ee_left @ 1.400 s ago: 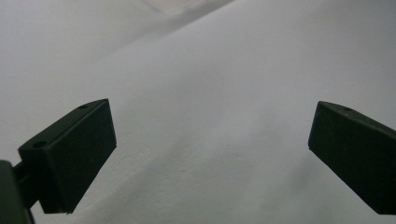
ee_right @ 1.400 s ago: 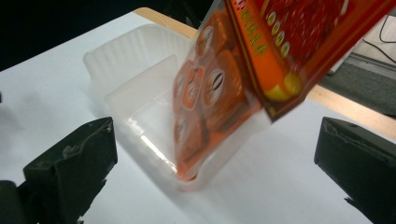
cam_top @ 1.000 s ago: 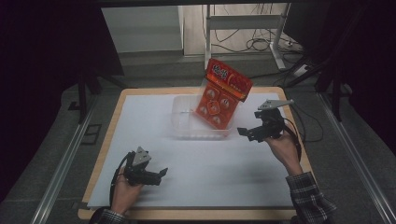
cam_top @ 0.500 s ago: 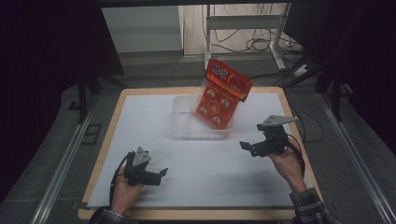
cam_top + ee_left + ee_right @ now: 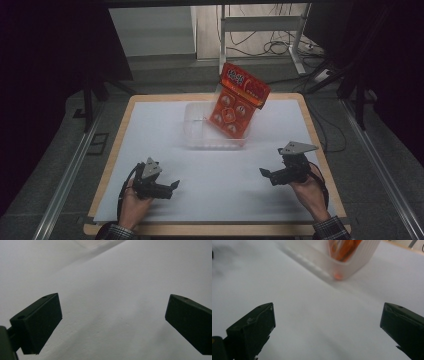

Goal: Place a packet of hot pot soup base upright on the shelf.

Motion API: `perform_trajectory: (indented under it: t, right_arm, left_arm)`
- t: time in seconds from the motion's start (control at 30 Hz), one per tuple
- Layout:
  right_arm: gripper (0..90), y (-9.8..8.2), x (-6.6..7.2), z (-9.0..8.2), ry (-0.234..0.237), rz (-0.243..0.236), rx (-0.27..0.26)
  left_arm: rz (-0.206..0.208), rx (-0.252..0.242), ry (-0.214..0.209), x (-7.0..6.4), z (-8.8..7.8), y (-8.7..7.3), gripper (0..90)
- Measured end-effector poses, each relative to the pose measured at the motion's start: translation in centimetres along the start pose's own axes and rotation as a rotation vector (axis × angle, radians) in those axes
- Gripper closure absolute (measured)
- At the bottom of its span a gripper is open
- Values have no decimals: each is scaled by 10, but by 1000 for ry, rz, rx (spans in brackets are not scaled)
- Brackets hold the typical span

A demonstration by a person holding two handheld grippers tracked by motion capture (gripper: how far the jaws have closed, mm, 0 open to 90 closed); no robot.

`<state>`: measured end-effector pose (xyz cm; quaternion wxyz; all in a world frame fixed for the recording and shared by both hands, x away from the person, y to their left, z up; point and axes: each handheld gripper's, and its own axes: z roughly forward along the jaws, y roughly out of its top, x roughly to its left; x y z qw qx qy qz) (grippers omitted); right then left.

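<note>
Jaws wide apart on both sides, and we see nothing between them: in the left gripper view the two black jaws frame bare white sheet, and in the right gripper view they do the same. We pick up the left gripper (image 5: 167, 189) in the high view low at the near left, held in the person's left hand (image 5: 132, 202), its jaws pointing toward the middle of the surface (image 5: 120, 120). Over at the near right we have the right gripper (image 5: 266, 173), in the right hand (image 5: 307, 191), with its grey three-cornered plate on top and its jaws pointing left. Both hover just above the white sheet (image 5: 220, 175), well apart from each other.

Moving farther out, we reach the clear plastic tub (image 5: 200, 135) at the centre of the sheet, toward the far edge. An orange packet (image 5: 235, 105) stands in it, tilted, its lower end down inside the tub and its top rising above the far right rim. In the right gripper view we catch the tub's ribbed corner (image 5: 359, 257) ahead of the jaws, the orange packet (image 5: 343, 247) showing through its wall.

Beyond the surface we see the grey floor, cables and a pale metal stand.
</note>
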<state>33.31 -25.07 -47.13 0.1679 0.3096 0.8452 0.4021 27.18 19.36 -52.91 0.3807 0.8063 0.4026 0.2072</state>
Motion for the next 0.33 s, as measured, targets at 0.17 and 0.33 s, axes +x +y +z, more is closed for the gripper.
perform_trajectory:
  t: [0.17, 0.33]
  right_arm:
    - [0, -15, -1, 5, 5, 10, 48]
    - [0, -17, 0, 8, 0, -9, 55]
  left_arm:
    - [0, -1, -1, 0, 0, 0, 4]
    - [2, -1, -1, 0, 1, 0, 4]
